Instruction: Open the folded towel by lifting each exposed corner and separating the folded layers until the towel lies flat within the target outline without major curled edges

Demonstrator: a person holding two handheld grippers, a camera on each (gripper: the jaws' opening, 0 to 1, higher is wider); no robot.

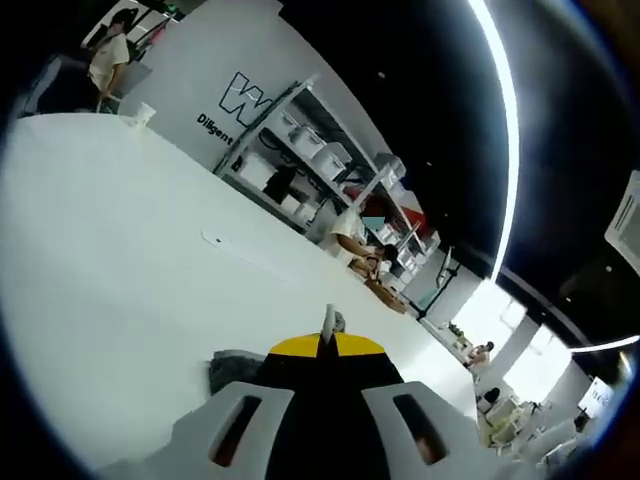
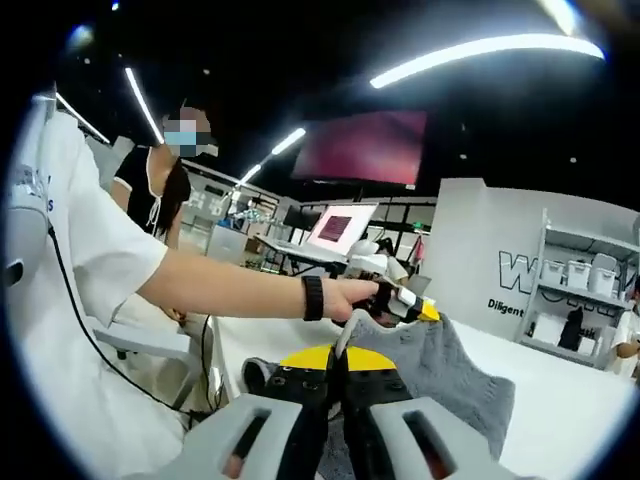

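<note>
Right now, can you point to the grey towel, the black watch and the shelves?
towel (image 2: 455,365), right gripper view, middle of the lifted grey cloth.
watch (image 2: 314,297), right gripper view, band on the person's wrist.
shelves (image 1: 300,150), left gripper view, middle shelf with bins.

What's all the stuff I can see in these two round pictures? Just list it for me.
towel: one, grey, lifted above the table, held at two spots
table: one, white, wide top under both grippers
shelving rack: one, metal, with white bins, by the lettered wall
screen: one, pinkish, far behind the table
ceiling lights: several, white strips
bystanders: a few, at the room's edges
left gripper: one, yellow and black, shut on towel
right gripper: one, grey jaws, shut on towel
person's hand: one, wearing a black wristband
</note>
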